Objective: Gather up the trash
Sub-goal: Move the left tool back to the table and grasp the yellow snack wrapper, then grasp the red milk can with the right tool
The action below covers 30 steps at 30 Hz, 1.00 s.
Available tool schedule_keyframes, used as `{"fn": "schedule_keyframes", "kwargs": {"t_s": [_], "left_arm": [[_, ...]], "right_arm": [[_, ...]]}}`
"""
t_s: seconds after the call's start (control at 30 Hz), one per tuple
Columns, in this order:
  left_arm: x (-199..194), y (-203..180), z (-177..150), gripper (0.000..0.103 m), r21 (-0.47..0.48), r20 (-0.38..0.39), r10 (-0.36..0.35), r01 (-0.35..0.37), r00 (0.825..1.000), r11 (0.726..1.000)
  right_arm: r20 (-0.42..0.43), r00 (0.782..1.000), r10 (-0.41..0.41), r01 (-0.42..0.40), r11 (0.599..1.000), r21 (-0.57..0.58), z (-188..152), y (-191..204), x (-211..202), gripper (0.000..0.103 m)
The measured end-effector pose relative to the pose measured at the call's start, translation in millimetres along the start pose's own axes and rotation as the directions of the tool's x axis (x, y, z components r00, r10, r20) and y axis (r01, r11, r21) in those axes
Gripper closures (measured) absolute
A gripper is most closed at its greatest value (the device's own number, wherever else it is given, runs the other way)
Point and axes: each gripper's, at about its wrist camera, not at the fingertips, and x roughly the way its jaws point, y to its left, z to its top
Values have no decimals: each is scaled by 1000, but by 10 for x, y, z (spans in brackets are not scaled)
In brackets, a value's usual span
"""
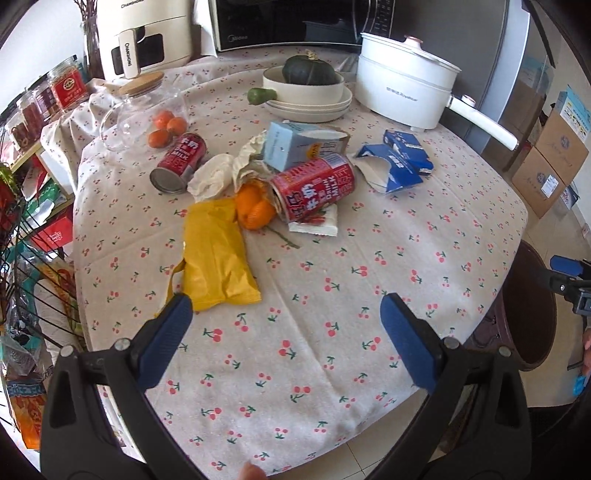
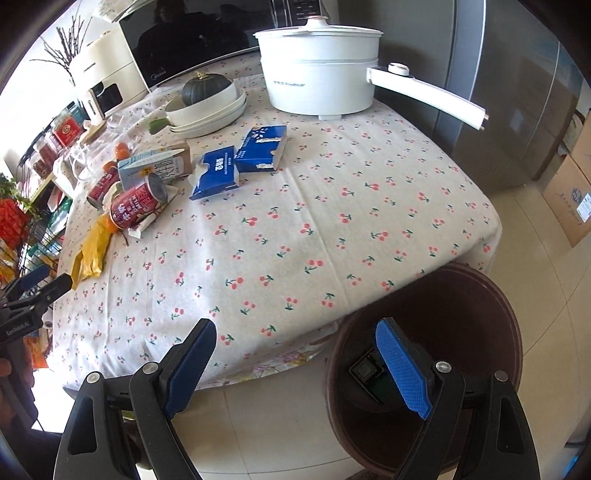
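Trash lies on the cherry-print tablecloth (image 1: pixel 332 295): a yellow snack bag (image 1: pixel 216 258), two red milk cans (image 1: pixel 314 186) (image 1: pixel 179 162), crumpled paper (image 1: pixel 212 177), a pale blue carton (image 1: pixel 295 146), torn blue boxes (image 1: pixel 395 162) and orange peel (image 1: pixel 253 210). My left gripper (image 1: pixel 284 332) hangs open and empty over the near cloth, its left pad beside the yellow bag's corner. My right gripper (image 2: pixel 295 365) is open and empty at the table's near edge, above a dark brown bin (image 2: pixel 443 295) on the floor. The bin holds a small dark item (image 2: pixel 365 373).
A white electric pot (image 2: pixel 321 74) with a long handle, stacked bowls with a green squash (image 1: pixel 308 88), a glass jar with oranges (image 1: pixel 147 118), a microwave (image 1: pixel 288 22) and an air fryer (image 1: pixel 144 37) stand at the back. A wire rack (image 1: pixel 22 258) is at left, cardboard boxes (image 1: pixel 550 162) at right.
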Motion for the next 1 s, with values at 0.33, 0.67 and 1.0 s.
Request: {"fn": "schedule_keyframes", "kwargs": {"t_s": [0.33, 0.67, 1.0], "left_arm": [[588, 389, 146, 2, -94, -92, 92, -100, 992, 990], [1029, 557, 261, 5, -115, -124, 154, -169, 980, 979], [972, 599, 260, 52, -118, -124, 50, -65, 991, 991]], "right_arm": [[-10, 999, 30, -30, 999, 13, 266, 349, 262, 13], [-17, 999, 39, -39, 999, 7, 436, 626, 487, 13], [24, 998, 62, -61, 996, -61, 558, 1050, 693, 13]]}}
